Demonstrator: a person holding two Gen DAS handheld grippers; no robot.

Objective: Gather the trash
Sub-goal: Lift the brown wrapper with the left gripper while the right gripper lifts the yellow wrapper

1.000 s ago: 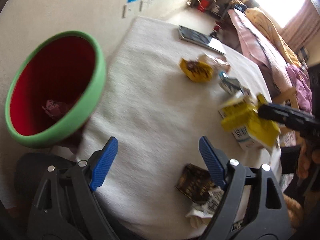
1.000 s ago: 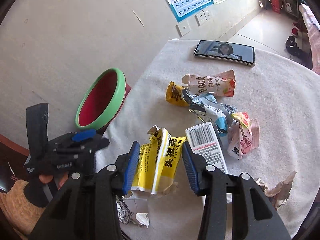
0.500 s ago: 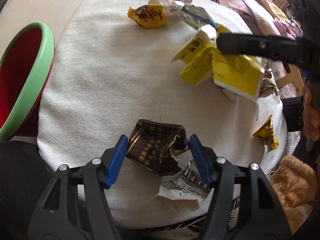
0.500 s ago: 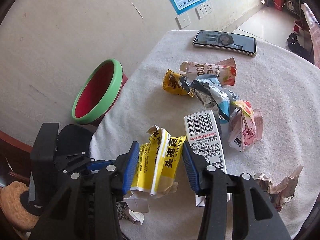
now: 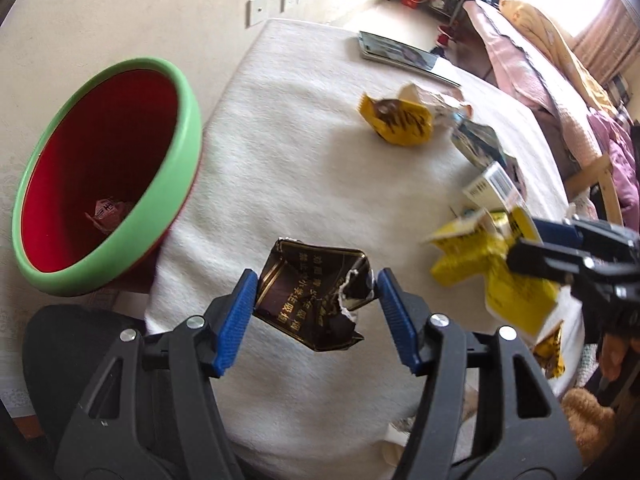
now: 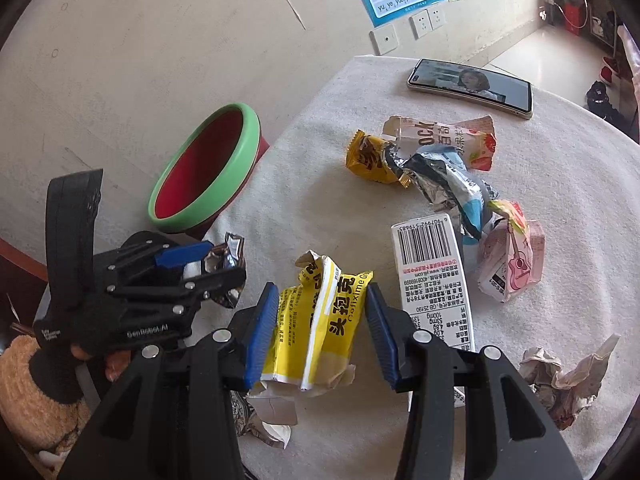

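My left gripper (image 5: 316, 284) is shut on a crumpled dark brown wrapper (image 5: 312, 312), held a little above the white table cloth (image 5: 280, 160). The red bin with a green rim (image 5: 188, 128) stands off the table's left edge, a crumpled wrapper (image 5: 106, 214) at its bottom. My right gripper (image 6: 322, 296) is shut on a yellow wrapper (image 6: 320, 328), lifted over the table's near side. In the right wrist view the left gripper (image 6: 216, 256) is at the lower left, close to the bin (image 6: 248, 136).
Several wrappers (image 6: 440, 168) lie in a heap mid-table, beside a white barcode box (image 6: 434, 280) and a pink packet (image 6: 512, 260). Crumpled paper (image 6: 560, 376) sits near the right edge, and a phone (image 6: 472, 86) lies at the far side.
My left gripper closed on the dark brown wrapper and lifted it off the cloth, swinging back toward the bin. The right gripper kept still with the yellow wrapper.
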